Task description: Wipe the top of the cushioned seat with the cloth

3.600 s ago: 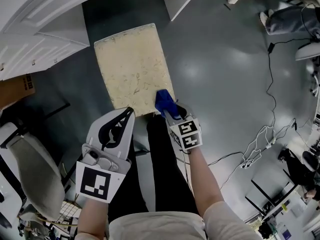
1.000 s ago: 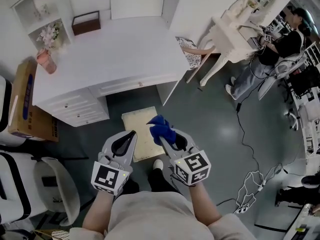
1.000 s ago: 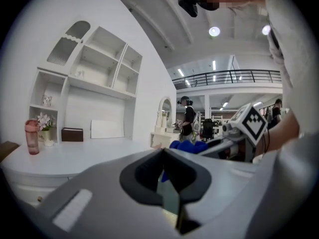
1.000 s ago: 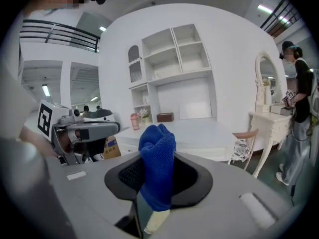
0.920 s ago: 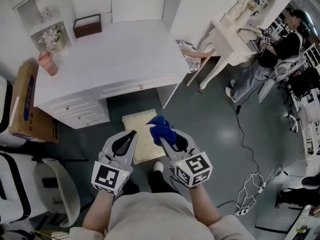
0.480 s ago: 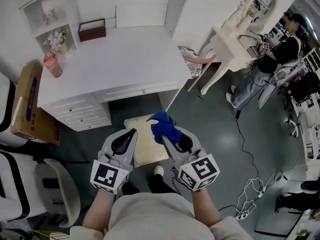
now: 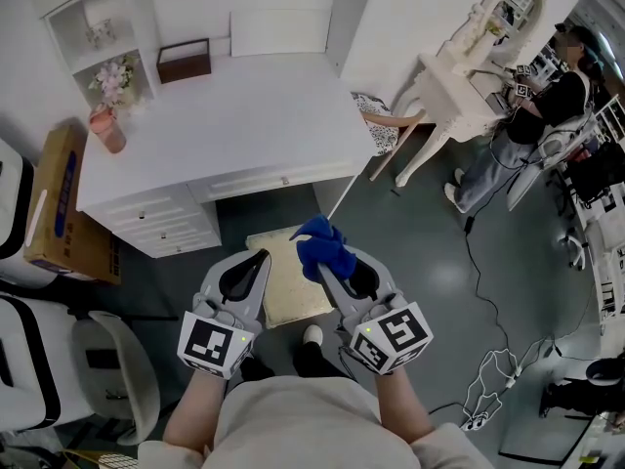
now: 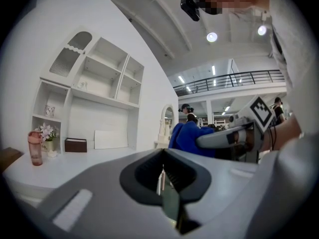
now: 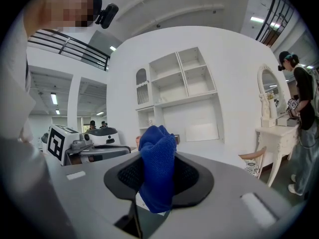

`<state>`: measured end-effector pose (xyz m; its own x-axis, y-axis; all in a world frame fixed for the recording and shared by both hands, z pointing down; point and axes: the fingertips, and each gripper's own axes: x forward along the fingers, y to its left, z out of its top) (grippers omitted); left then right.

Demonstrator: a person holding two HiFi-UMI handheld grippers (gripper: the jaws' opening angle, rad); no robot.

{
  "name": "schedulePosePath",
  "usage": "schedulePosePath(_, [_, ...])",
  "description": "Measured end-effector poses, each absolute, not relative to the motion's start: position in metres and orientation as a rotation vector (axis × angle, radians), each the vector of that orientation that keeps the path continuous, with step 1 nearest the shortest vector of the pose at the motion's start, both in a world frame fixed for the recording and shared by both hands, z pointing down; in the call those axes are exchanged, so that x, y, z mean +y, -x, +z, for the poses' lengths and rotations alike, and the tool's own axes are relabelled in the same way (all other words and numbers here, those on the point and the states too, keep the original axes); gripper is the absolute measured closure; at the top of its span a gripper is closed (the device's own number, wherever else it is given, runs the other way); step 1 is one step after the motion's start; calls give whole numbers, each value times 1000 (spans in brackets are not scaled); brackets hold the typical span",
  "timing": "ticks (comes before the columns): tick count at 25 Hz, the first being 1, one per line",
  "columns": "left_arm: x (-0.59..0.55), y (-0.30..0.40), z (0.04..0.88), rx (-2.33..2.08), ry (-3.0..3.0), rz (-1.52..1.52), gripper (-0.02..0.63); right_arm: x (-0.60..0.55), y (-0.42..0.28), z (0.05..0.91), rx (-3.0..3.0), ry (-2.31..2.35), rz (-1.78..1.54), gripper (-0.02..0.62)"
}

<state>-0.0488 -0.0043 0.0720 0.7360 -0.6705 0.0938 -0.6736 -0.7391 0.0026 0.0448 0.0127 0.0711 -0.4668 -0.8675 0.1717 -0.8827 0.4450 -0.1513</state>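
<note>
Nearest, the left claw (image 7: 256,259) is clenched on nothing, its jaws pressed together with only a thin slit between them. Beside it the right claw (image 7: 326,266) grips the blue cloth (image 7: 320,242), which is bunched upright between the pads with a tail hanging under them. Those jaws have just been opening a little, yet the cloth looks pinched. Both claws are held level, well above the cushioned seat (image 7: 291,296). The seat lies on the grey floor (image 7: 410,252) directly below them, in front of the white worktop (image 7: 225,115). The risk I see is the loosened grip. If the right jaws ease further, the cloth would slip out and could land on the floor beside the seat, where it would need picking up before any wiping.
</note>
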Motion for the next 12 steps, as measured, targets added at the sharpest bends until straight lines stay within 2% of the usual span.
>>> schedulePosePath(12, [-10,51,68,-1091,-2906,125,606,7,-34,64,-2606,-1591,287,463])
